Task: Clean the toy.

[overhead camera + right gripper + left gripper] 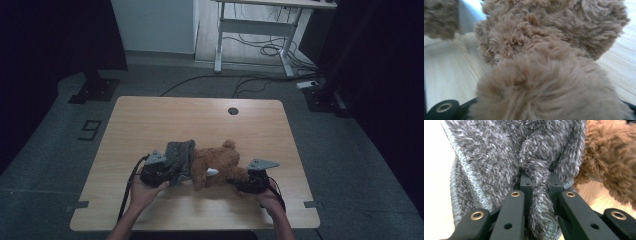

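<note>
A brown plush toy (220, 162) lies on the wooden table (200, 115) with a grey fuzzy garment (181, 152) over its left end. My left gripper (172, 175) sits at the garment's near edge. In the left gripper view its jaws (539, 176) are shut on a fold of the grey garment (499, 150), with the brown plush (609, 157) to the right. My right gripper (239, 184) is against the toy's right end. In the right gripper view, brown fur (544, 50) bulges over the jaws and hides them.
A round cable hole (233, 111) sits near the table's far edge. A small white piece (212, 171) shows on the toy's near side. Beyond the table stands a white desk frame (250, 30) with cables on the floor. Dark stands flank both sides.
</note>
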`<state>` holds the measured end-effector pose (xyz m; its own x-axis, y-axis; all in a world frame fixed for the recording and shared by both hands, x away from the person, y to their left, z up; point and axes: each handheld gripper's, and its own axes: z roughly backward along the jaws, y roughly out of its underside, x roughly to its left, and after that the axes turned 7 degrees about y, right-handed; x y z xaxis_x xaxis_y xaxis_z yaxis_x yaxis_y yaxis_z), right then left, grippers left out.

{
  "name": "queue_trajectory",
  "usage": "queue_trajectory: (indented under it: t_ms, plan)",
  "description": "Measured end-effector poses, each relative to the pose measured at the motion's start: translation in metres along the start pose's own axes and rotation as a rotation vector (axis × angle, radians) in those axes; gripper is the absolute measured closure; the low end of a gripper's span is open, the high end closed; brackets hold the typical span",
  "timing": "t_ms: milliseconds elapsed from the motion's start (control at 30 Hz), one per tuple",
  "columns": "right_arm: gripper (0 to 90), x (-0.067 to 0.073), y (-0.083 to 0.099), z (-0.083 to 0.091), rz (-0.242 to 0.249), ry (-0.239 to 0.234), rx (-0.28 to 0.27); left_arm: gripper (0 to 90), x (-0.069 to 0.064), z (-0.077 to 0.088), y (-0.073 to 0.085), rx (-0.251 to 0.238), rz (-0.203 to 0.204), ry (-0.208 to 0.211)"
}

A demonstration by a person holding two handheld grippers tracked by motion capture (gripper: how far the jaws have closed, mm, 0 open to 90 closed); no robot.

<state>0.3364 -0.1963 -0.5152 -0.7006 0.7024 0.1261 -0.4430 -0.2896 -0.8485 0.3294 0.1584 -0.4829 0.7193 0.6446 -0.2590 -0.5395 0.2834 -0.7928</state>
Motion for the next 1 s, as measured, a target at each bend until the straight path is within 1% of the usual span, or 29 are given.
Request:
queue_trajectory:
  t_ms: [33,67,133,200,233,267,300,367,433,467,500,533,567,600,667,733,833,867,933,1000]
  plan:
    - [53.6,-0.001,0.001,-0.001,-0.001,0.006,0.008,79.5,-0.001,-0.001,0.000,0.004,0.001,0.004]
    - [54.1,-0.002,0.002,-0.002,-0.009,-0.001,0.016,79.6,-0.002,-0.001,0.001,0.010,-0.003,0.010]
    - [55.1,0.000,0.005,-0.005,-0.011,-0.008,0.031,79.5,-0.004,-0.001,0.003,0.014,-0.010,0.008]
    - [55.6,0.004,0.008,-0.007,0.004,-0.018,0.050,79.5,-0.004,0.000,0.005,0.013,-0.007,0.011]
    - [55.9,0.007,0.009,-0.008,0.004,-0.028,0.054,79.5,-0.003,0.001,0.006,0.012,-0.004,0.013]
    - [56.4,0.012,0.013,-0.009,0.018,-0.043,0.066,79.5,-0.003,0.002,0.007,0.013,0.001,0.018]
    - [56.4,0.012,0.013,-0.009,0.018,-0.043,0.066,79.5,-0.002,0.004,0.008,0.016,0.002,0.020]
    - [57.0,0.017,0.017,-0.012,0.031,-0.062,0.082,79.5,-0.003,0.005,0.011,0.025,0.000,0.024]
    - [57.3,0.022,0.022,-0.015,0.045,-0.062,0.096,79.5,-0.006,0.005,0.014,0.046,0.006,0.043]
    - [57.3,0.023,0.025,-0.016,0.053,-0.059,0.098,79.5,-0.007,0.004,0.015,0.061,0.001,0.048]
    - [57.4,0.023,0.025,-0.016,0.056,-0.058,0.098,79.3,-0.008,0.000,0.016,0.085,-0.001,0.054]
    - [57.5,0.022,0.025,-0.016,0.051,-0.055,0.096,79.1,-0.009,-0.007,0.018,0.121,0.001,0.059]
    - [57.6,0.022,0.024,-0.017,0.049,-0.046,0.094,78.8,-0.009,-0.015,0.020,0.147,0.000,0.045]
    - [57.7,0.021,0.023,-0.017,0.052,-0.039,0.096,78.7,-0.007,-0.022,0.021,0.147,0.005,0.034]
    - [57.8,0.019,0.023,-0.019,0.063,-0.025,0.098,78.7,-0.001,-0.030,0.018,0.129,0.038,0.057]
    - [57.9,0.017,0.021,-0.019,0.079,0.006,0.104,78.7,0.002,-0.034,0.012,0.119,0.041,0.049]
    - [58.0,0.010,0.020,-0.020,0.092,0.045,0.102,78.6,0.003,-0.041,0.003,0.131,0.031,0.037]
    - [58.0,0.007,0.019,-0.021,0.095,0.049,0.100,78.6,0.004,-0.043,0.000,0.137,0.028,0.033]
    - [58.0,-0.001,0.017,-0.022,0.101,0.065,0.093,78.5,0.006,-0.047,-0.005,0.130,0.038,0.033]
    - [57.8,-0.009,0.016,-0.024,0.096,0.086,0.081,78.3,0.005,-0.046,-0.009,0.118,0.041,0.040]
